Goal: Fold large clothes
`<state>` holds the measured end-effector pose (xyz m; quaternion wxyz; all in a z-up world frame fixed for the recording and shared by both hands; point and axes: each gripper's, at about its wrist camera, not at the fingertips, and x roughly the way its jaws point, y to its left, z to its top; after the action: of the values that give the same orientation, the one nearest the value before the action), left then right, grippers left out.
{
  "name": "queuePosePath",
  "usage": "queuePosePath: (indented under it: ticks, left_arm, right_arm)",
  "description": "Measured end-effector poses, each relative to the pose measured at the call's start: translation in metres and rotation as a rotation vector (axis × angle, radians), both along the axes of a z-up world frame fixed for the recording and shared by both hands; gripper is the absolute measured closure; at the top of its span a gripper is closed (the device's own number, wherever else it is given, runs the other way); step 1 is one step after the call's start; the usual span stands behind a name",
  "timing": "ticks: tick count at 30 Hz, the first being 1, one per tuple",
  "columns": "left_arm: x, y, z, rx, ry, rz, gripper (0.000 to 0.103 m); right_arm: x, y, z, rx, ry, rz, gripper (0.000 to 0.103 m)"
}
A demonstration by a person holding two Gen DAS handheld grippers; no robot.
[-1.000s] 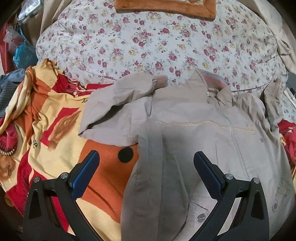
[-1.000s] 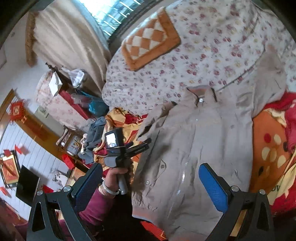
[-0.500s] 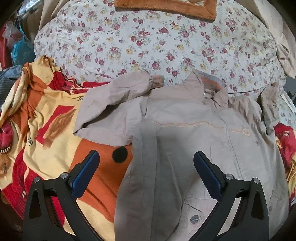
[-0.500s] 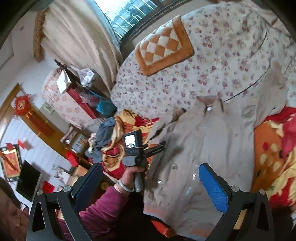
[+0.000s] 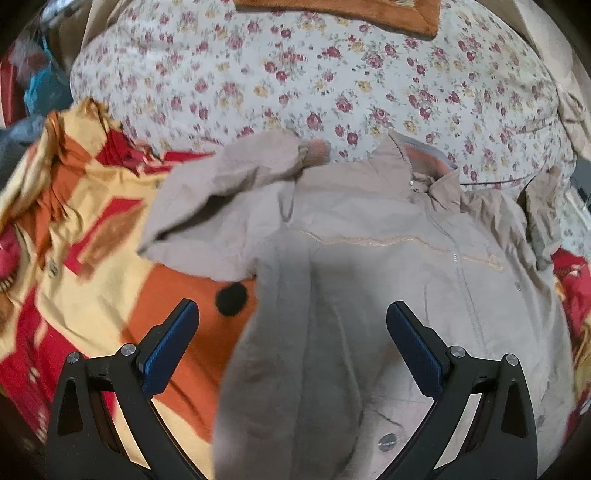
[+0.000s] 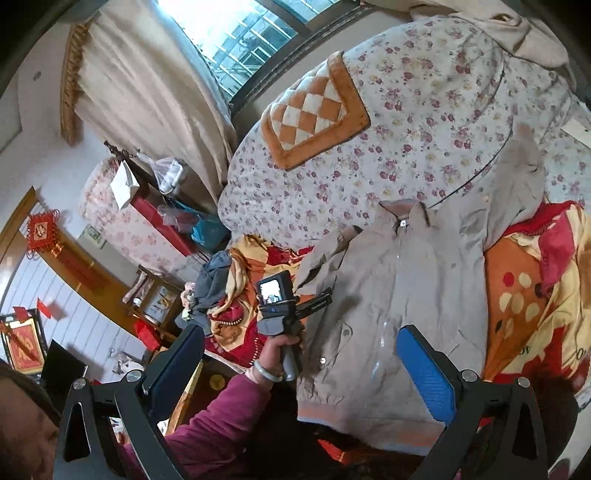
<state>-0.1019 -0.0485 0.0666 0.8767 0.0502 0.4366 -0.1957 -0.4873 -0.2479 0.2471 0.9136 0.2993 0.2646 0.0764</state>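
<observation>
From my left wrist, my left gripper (image 5: 291, 347) hangs over the jacket (image 5: 369, 280), jaws spread wide with nothing between them. The blue pads (image 5: 168, 350) sit low in the picture, one over the blanket (image 5: 92, 258), the other over the jacket's front. The jacket is beige and lies face up, collar (image 5: 417, 162) toward the floral quilt (image 5: 332, 74). Its zip (image 5: 463, 288) runs down the front. One sleeve (image 5: 236, 181) is folded across the shoulder, its ribbed cuff (image 5: 316, 149) lying at the quilt's edge. The other sleeve (image 5: 539, 206) is crumpled at the far right. A snap (image 5: 386, 440) shows near the hem. An orange cushion (image 5: 340, 13) lies on the quilt at the top edge. The picture is a little blurred on its left side.

From my right wrist, my right gripper (image 6: 299, 362) is held higher and well back from the bed, jaws likewise wide and empty. The jacket (image 6: 399, 295) lies spread on the blanket (image 6: 528, 295), collar (image 6: 404, 210) at the quilt (image 6: 424, 118), hem (image 6: 369, 413) nearest me. One sleeve (image 6: 524, 173) reaches up onto the quilt. My left hand (image 6: 280, 345), in a magenta sleeve (image 6: 207, 424) with a pale bangle (image 6: 267, 373) at the wrist, holds the left gripper (image 6: 317, 304) over the jacket's left edge; I cannot tell from here how its jaws stand. The checked cushion (image 6: 314, 110) rests on the quilt below a window (image 6: 251, 33) with a curtain (image 6: 147, 92).
</observation>
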Motion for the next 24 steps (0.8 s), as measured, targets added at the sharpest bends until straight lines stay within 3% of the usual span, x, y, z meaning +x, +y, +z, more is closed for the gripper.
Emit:
queuePosePath:
  ticks: [4,8,11,17,21,24]
  left_arm:
    - [0.001,-0.002,-0.004,-0.013,0.028,0.015,0.001]
    - [-0.002,0.0,0.005,-0.013,-0.024,0.028,0.001]
    - [-0.003,0.002,0.009,-0.011,-0.049,0.028,0.001]
    - [-0.001,0.003,0.012,-0.018,-0.059,0.028,0.001]
    - [0.0,0.003,0.013,0.0,-0.087,0.04,0.001]
    - [0.004,0.003,0.01,0.021,-0.097,0.052,0.001]
  right_arm:
    - [-0.01,0.006,0.0,-0.082,0.002,-0.069,0.0]
    - [0.015,0.012,-0.029,-0.241,0.107,-0.096,0.0]
    - [0.056,0.007,-0.071,-0.334,0.155,-0.117,0.0]
    - [0.144,-0.023,-0.15,-0.413,0.199,-0.165,0.0]
    - [0.195,-0.027,-0.173,-0.542,0.202,-0.175,0.0]
    - [0.23,-0.032,-0.185,-0.529,0.214,-0.144,0.0]
